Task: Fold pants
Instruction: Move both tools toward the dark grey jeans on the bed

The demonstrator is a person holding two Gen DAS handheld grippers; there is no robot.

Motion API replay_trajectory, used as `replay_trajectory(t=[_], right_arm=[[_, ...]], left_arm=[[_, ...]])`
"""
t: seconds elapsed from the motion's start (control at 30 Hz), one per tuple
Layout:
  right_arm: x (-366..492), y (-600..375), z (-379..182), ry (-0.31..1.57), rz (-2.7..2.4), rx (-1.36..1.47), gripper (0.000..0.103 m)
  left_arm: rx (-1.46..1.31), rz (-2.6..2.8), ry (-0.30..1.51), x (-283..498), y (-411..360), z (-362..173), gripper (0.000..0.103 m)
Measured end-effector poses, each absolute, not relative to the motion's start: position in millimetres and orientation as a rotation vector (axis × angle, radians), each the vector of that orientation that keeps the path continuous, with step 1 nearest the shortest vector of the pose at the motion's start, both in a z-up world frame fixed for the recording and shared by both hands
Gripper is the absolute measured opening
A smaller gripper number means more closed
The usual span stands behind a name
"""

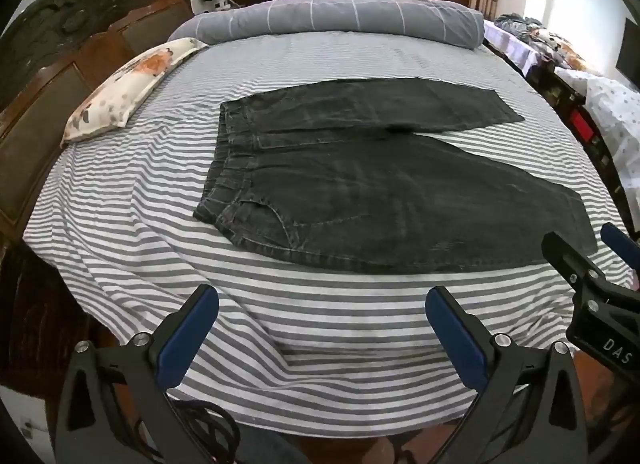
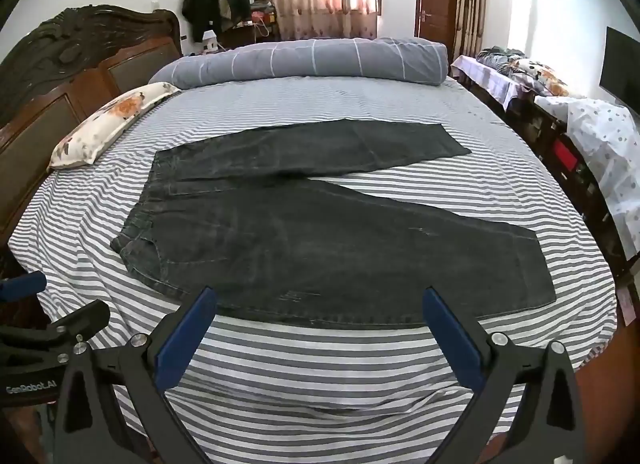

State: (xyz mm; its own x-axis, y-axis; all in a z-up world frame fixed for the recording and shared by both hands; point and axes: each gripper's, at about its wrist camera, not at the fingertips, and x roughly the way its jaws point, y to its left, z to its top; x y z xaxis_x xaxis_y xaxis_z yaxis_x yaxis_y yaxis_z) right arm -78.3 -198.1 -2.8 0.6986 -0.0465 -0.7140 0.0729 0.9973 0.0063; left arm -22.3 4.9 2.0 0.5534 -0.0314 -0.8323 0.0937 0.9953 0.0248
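Observation:
Dark grey jeans (image 1: pixel 360 191) lie spread flat on the striped bed sheet (image 1: pixel 160 167), waistband to the left, both legs fanned out to the right. They also show in the right wrist view (image 2: pixel 320 240). My left gripper (image 1: pixel 322 300) is open and empty, above the sheet just short of the near leg's edge. My right gripper (image 2: pixel 320 300) is open and empty over the near leg's lower edge. The right gripper also shows at the right edge of the left wrist view (image 1: pixel 592 260). The left gripper shows at the left edge of the right wrist view (image 2: pixel 56 304).
A floral pillow (image 1: pixel 124 91) lies at the left by the dark wooden headboard (image 1: pixel 60 47). A rolled grey duvet (image 1: pixel 328 19) lies across the far side of the bed. A bench with bedding (image 2: pixel 560 111) stands along the right side.

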Motion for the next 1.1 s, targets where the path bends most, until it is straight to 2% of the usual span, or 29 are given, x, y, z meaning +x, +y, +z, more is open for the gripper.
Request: replay_trajectory(t=[0.43, 1.1], right_arm=[[-88, -199, -1, 0.814, -0.09, 0.036, 0.103], [-84, -221, -34, 0.955, -0.161, 0.072, 0.102]], left_arm=[[0.057, -0.094, 0.971, -34, 5, 4, 0.103], [0.07, -0.106, 1.076, -26, -7, -20, 0.103]])
